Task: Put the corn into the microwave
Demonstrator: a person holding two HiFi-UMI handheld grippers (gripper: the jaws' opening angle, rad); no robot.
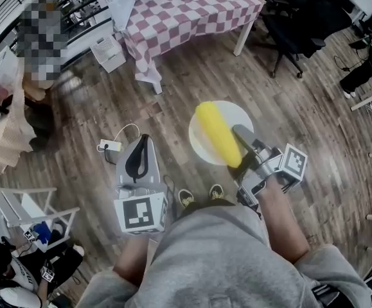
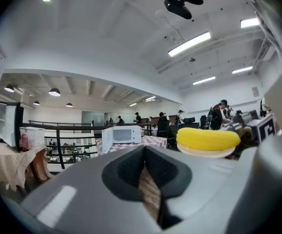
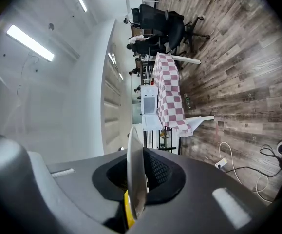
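A table (image 1: 192, 11) with a pink-and-white checked cloth stands on the wood floor, at the top of the head view. A white microwave (image 2: 126, 134) sits on this table with its door swung open.

Well short of the table, on the person's side of it, a round white plate (image 1: 245, 115) is held level above the floor. The right gripper (image 1: 242, 138) is clamped on the plate rim on the side away from the table, and the rim shows edge-on between its dark pads in the right gripper view.

The left gripper (image 1: 142, 141) is beside the plate, also well back from the table. Its fingertips meet with nothing between them.

The yellow corn (image 1: 218, 133) lies on the plate with one end toward the table and the other overhanging the rim next to the right gripper.
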